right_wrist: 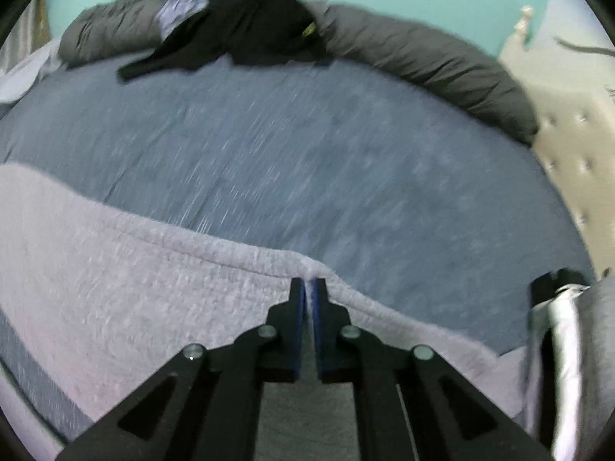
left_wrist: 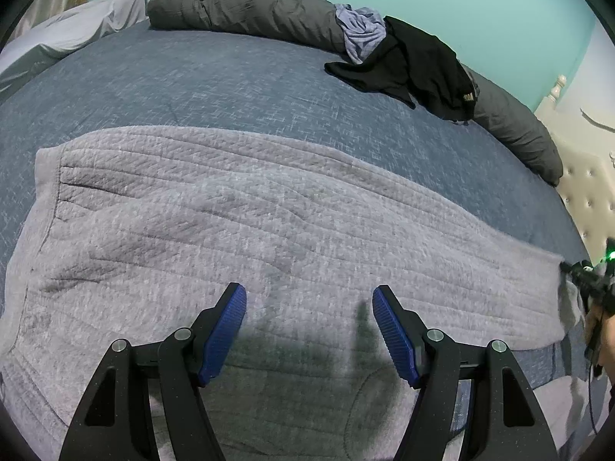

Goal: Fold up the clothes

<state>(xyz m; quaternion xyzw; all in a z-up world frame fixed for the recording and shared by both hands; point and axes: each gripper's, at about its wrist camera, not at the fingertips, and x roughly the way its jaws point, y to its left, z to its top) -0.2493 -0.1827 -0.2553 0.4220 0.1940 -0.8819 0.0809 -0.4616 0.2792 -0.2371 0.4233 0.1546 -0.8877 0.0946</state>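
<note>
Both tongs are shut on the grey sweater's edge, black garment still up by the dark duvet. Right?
Not quite. Only the right tongs are shut on the grey sweater edge, per the right wrist view. The left wrist view shows the left tongs open above the sweater, gripping nothing. The black garment does lie by the dark duvet.

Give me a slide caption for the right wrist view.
Right gripper shut on the edge of a grey knit garment spread over a blue bedspread.
</note>
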